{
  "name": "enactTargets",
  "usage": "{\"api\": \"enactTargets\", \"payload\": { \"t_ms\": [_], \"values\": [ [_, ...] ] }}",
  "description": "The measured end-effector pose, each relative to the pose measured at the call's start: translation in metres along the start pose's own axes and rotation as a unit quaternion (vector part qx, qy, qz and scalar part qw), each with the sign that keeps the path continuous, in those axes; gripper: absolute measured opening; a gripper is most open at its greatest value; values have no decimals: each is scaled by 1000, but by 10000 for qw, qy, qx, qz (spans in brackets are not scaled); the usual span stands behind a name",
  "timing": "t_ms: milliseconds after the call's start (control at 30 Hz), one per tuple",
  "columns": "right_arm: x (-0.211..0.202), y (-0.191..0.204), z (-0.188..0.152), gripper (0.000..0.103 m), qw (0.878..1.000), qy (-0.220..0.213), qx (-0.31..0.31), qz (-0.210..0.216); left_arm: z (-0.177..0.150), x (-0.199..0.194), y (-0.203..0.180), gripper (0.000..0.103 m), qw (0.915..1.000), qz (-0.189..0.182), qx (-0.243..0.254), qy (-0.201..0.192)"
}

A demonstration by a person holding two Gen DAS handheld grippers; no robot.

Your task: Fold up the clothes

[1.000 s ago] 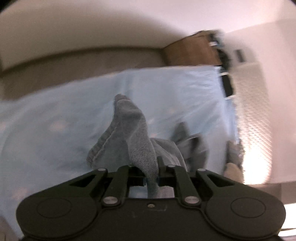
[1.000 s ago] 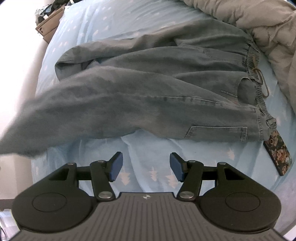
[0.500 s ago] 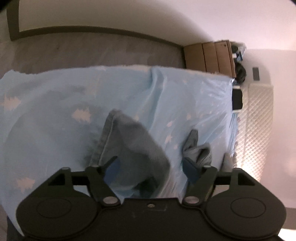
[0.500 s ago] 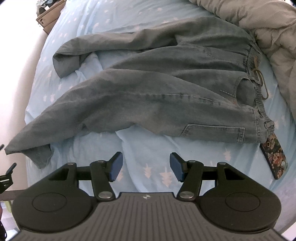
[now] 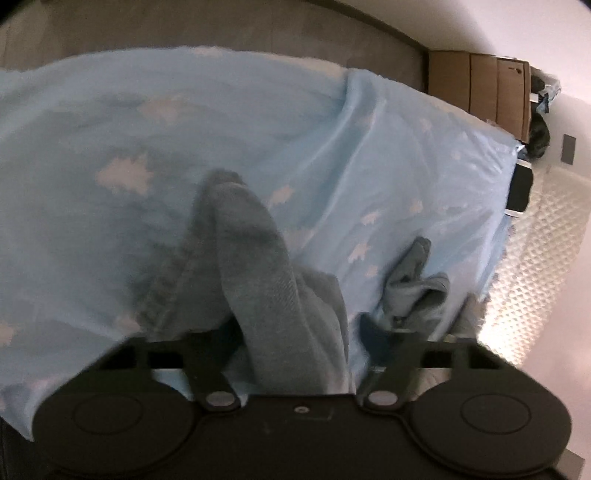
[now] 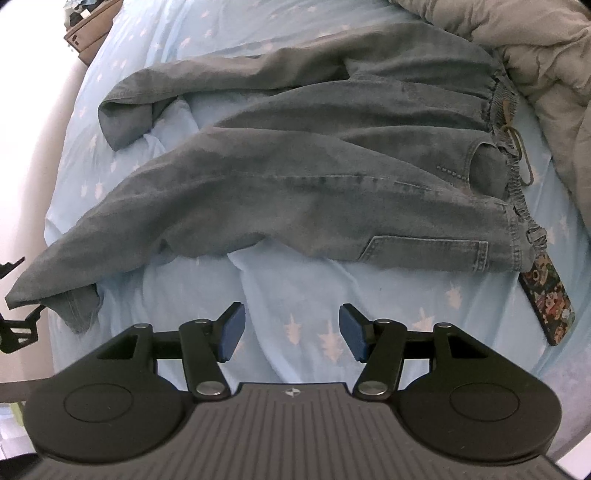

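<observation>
Grey-blue jeans (image 6: 314, 177) lie spread on the blue patterned sheet (image 6: 295, 288), waistband (image 6: 513, 173) to the right, both legs running left. The near leg's hem (image 6: 55, 291) hangs at the bed's left edge, beside part of my left gripper (image 6: 14, 306). In the left wrist view that leg end (image 5: 258, 266) drapes between the wide-apart jaws of my left gripper (image 5: 299, 332); it is open, its left fingertip hidden by cloth. My right gripper (image 6: 291, 332) is open over bare sheet, just short of the jeans' near edge.
A patterned phone case (image 6: 546, 295) lies by the waistband. A grey duvet (image 6: 535, 55) is bunched at the far right. A wooden nightstand (image 5: 480, 85) and a white quilted headboard (image 5: 546, 258) stand past the mattress. Grey floor (image 5: 184, 26) lies beyond the bed edge.
My left gripper was shut on the leg hem a second ago and has opened. The lifted near leg has dropped flat onto the sheet. My right gripper stayed open.
</observation>
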State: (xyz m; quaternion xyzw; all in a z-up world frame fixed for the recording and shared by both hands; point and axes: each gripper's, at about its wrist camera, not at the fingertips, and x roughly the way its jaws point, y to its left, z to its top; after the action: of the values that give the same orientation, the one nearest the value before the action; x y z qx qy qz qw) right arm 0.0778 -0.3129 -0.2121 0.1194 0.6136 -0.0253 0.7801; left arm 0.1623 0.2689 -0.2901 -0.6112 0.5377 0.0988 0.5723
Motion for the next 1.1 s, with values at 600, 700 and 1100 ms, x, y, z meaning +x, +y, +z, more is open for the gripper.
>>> {"api": "enactTargets", "payload": {
  "t_ms": [600, 700, 1100],
  "values": [
    [17, 13, 18, 59, 9996, 64, -159, 225, -5, -33, 18, 12, 9808, -400, 1825, -549],
    [23, 17, 21, 59, 9992, 148, -284, 241, 3, -25, 55, 23, 9921, -136, 1180, -407],
    [19, 0, 36, 59, 9999, 65, -43, 82, 7, -85, 14, 66, 9880, 43, 1324, -790]
  ]
}}
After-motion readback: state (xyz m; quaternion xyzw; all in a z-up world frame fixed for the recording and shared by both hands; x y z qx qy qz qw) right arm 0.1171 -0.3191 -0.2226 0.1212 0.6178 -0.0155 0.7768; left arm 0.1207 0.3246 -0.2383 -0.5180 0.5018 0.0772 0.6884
